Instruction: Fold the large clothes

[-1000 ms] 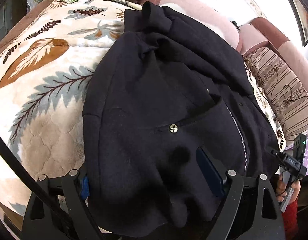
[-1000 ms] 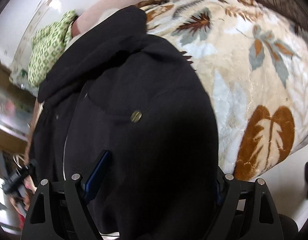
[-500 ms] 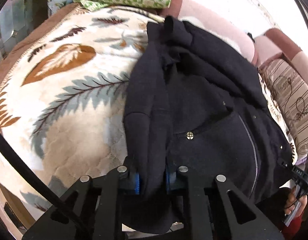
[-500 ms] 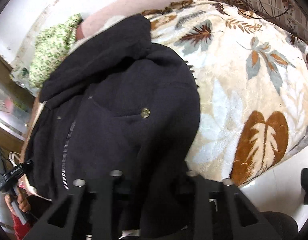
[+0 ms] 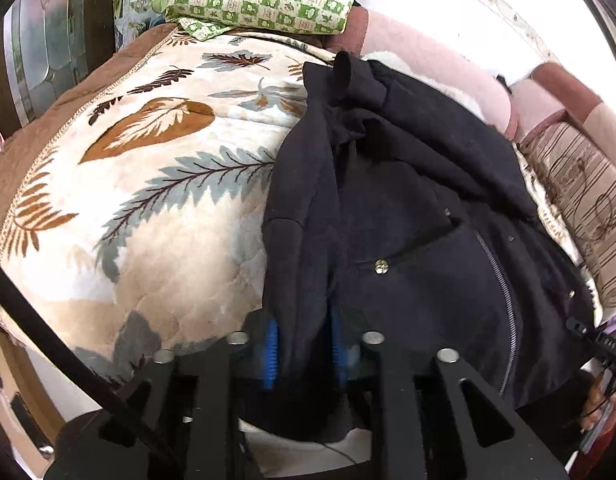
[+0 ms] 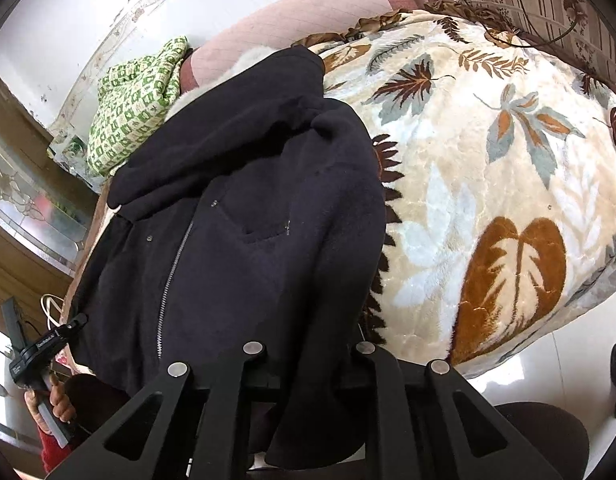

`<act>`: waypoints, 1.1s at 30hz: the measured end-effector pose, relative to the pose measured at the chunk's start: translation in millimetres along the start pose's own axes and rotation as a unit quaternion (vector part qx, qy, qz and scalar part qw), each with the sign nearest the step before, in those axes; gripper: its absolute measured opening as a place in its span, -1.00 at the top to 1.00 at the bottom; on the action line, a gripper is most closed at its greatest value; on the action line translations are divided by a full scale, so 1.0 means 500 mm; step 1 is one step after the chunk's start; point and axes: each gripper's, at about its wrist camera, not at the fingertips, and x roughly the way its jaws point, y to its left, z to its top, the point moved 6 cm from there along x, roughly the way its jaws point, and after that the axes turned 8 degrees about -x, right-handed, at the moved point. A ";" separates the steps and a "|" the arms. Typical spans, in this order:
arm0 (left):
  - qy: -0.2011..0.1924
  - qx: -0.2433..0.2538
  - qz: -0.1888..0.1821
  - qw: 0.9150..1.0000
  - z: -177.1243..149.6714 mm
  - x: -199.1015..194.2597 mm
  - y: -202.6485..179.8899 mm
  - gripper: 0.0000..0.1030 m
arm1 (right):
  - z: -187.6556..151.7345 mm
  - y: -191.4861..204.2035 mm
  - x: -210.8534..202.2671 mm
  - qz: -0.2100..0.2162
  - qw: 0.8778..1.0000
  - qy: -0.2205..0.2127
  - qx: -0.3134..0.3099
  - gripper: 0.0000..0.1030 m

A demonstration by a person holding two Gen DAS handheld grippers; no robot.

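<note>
Roughly, progress: early; no fold is showing yet, the whole fold is remaining.
Bed blanket (image 5: 155, 216): leaf-printed, lying under everything, giving room on both sides.
Jacket (image 5: 428, 240): dark, zipped, lying spread along the blanket, hem hanging toward the near edge.
Checked cloth (image 5: 259, 0): green, sitting at the far end, possibly crowding the fold.
Left gripper (image 5: 303, 350): jaws have just been opening slightly, pads pinching the hem's corner.
Right gripper (image 6: 308, 364): jaws have just been closing, clamping the other corner.
</note>
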 end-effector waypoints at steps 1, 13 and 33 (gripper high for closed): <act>0.003 0.001 0.002 1.000 0.001 0.003 0.001 0.31 | 0.001 0.002 0.004 -0.007 1.000 0.004 -0.006 0.66; 0.038 0.031 0.018 0.999 -0.018 0.060 -0.023 0.48 | -0.012 0.000 0.037 -0.043 0.998 0.031 -0.018 0.04; -0.054 0.005 -0.023 0.998 0.099 -0.094 -0.109 0.70 | 0.109 0.042 -0.064 0.079 0.997 -0.025 0.007 0.73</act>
